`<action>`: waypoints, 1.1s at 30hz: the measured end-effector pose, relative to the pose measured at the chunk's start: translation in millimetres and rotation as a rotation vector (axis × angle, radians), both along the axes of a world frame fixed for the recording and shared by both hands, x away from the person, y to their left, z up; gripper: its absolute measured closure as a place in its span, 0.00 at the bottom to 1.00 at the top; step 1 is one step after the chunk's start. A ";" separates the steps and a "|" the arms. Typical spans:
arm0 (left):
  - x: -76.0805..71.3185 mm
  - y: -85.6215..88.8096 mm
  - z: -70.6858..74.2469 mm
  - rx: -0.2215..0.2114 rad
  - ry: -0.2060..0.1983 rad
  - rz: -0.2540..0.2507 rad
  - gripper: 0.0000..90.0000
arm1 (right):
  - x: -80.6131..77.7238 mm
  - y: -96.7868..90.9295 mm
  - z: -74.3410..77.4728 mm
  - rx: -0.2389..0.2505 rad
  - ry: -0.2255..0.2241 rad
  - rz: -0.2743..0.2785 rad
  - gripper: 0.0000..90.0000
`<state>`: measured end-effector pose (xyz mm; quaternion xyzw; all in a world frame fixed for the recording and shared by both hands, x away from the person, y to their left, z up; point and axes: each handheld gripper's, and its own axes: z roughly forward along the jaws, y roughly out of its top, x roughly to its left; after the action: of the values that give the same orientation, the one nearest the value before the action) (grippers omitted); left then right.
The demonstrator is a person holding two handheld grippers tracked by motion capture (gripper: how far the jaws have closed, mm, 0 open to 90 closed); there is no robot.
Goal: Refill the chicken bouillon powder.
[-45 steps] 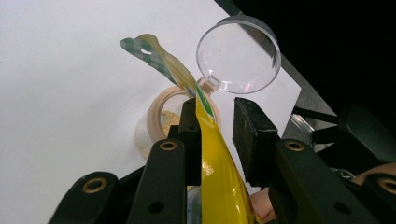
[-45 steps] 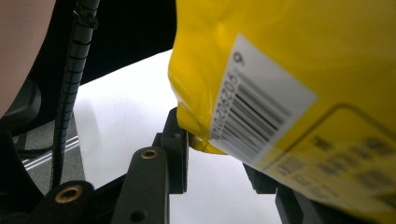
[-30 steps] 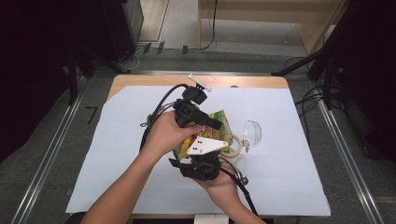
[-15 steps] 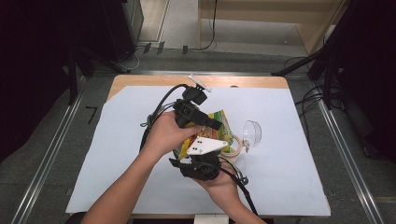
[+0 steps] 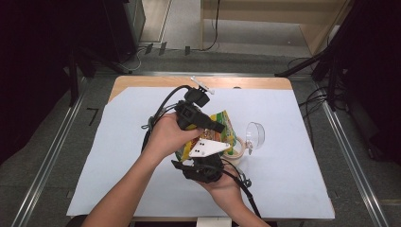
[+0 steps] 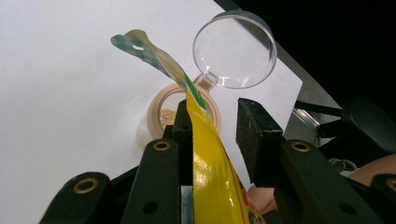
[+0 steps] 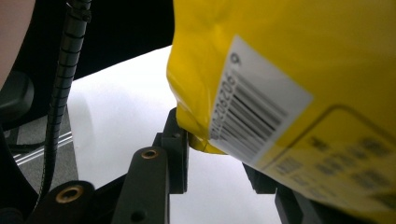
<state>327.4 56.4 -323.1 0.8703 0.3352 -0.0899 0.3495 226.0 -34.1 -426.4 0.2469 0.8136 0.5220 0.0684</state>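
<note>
Nearest to me, my right gripper (image 5: 204, 163) sits low over the white sheet on the table (image 5: 293, 156), its fingers closed on the bottom edge of the yellow bag (image 5: 215, 132); in the right gripper view the bag's barcoded corner (image 7: 205, 135) rests against the left finger (image 7: 180, 149), while the other finger lies hidden behind the bag.

Just beyond it, my left gripper (image 5: 208, 125) comes in from the left and reaches over the bag's upper part. In the left gripper view the bag (image 6: 210, 163) lies flat against my left finger (image 6: 183, 144), while the right finger (image 6: 257, 140) stands apart from it with a clear gap. These fingers have just been opening, with the bag between them but not clamped.

The bag is held off the table, tilted, its green torn top (image 6: 140, 44) pointing down over a small beige jar (image 6: 161, 116) with some light powder inside. Its clear hinged lid (image 6: 235, 49) stands open on the far right side.
</note>
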 end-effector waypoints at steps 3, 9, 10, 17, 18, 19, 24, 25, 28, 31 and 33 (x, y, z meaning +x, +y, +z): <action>1.4 0.3 -0.6 0.002 0.011 0.021 0.81 | -0.5 0.0 0.8 0.010 0.019 0.003 0.74; 2.1 1.0 0.0 -0.005 0.019 0.037 0.82 | -1.1 0.6 2.5 0.018 0.027 0.004 0.74; 2.0 1.1 0.2 -0.006 0.018 0.036 0.82 | -1.1 0.6 2.7 0.019 0.029 0.004 0.74; 2.5 1.4 0.6 -0.012 0.015 0.042 0.82 | -0.9 0.0 4.0 0.013 0.026 0.002 0.74; 2.8 1.0 0.1 -0.011 0.017 0.041 0.82 | -0.8 0.1 3.8 0.014 0.028 0.002 0.74; 2.9 0.9 0.1 -0.010 0.018 0.039 0.82 | -0.6 0.0 3.7 0.014 0.031 0.002 0.74; 2.6 0.6 0.4 -0.006 0.014 0.041 0.82 | -0.5 -0.1 3.4 0.014 0.029 0.003 0.74; 2.7 0.6 0.6 -0.002 0.013 0.039 0.83 | -0.4 0.0 3.3 0.015 0.028 0.002 0.74; 2.4 0.2 0.7 -0.001 0.010 0.039 0.83 | -0.4 0.1 3.1 0.016 0.028 0.001 0.74; 2.8 0.5 0.8 -0.004 0.011 0.041 0.83 | -0.1 0.3 3.2 0.018 0.025 -0.001 0.74; 3.2 0.8 0.9 -0.004 0.012 0.040 0.83 | 0.0 0.6 3.6 0.018 0.030 0.000 0.74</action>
<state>330.6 57.2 -322.2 0.8622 0.3543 -0.0887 0.3510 226.0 -33.4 -422.9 0.2554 0.8097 0.5256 0.0538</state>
